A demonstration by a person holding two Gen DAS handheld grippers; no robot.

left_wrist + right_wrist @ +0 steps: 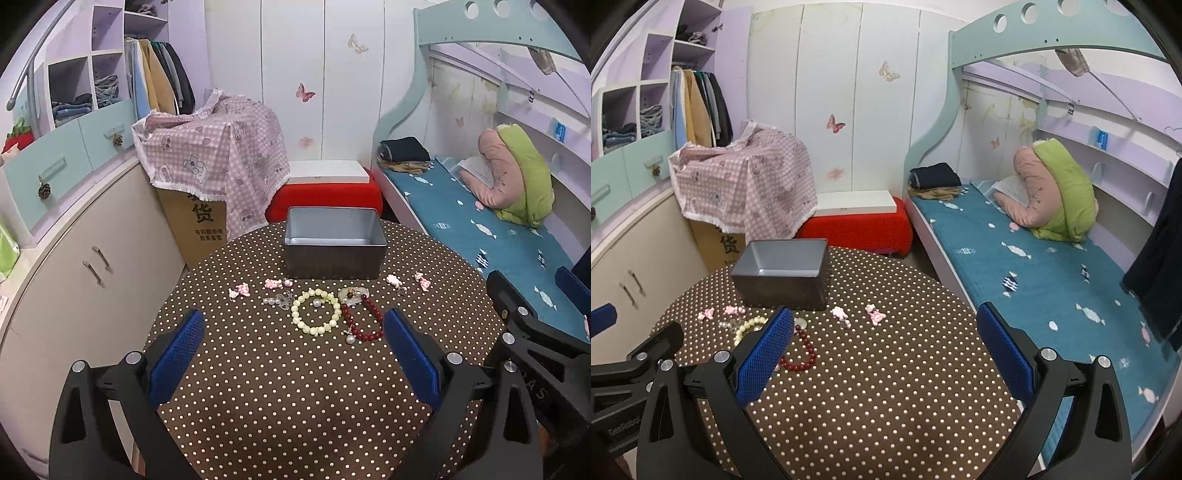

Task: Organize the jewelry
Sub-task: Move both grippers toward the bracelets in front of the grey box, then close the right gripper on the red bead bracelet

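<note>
The job looked not yet started. The gray box (334, 242) sat empty at the back of the dotted table (280, 387). All the jewelry lay in front of it: pink charms (241, 290) on the left, then the cream bead bracelet (316, 312), then the red bead bracelet (364, 319). The left gripper (293, 363) hung near the bracelets, jaws wide apart, holding nothing. The right gripper (886, 356) was beside it, also wide apart and holding nothing.

I am in a child's bedroom at home: a bunk bed (1015, 236) with teal bedding, an open wardrobe (159, 74) of hanging clothes, butterfly stickers (305, 92) on the wall
</note>
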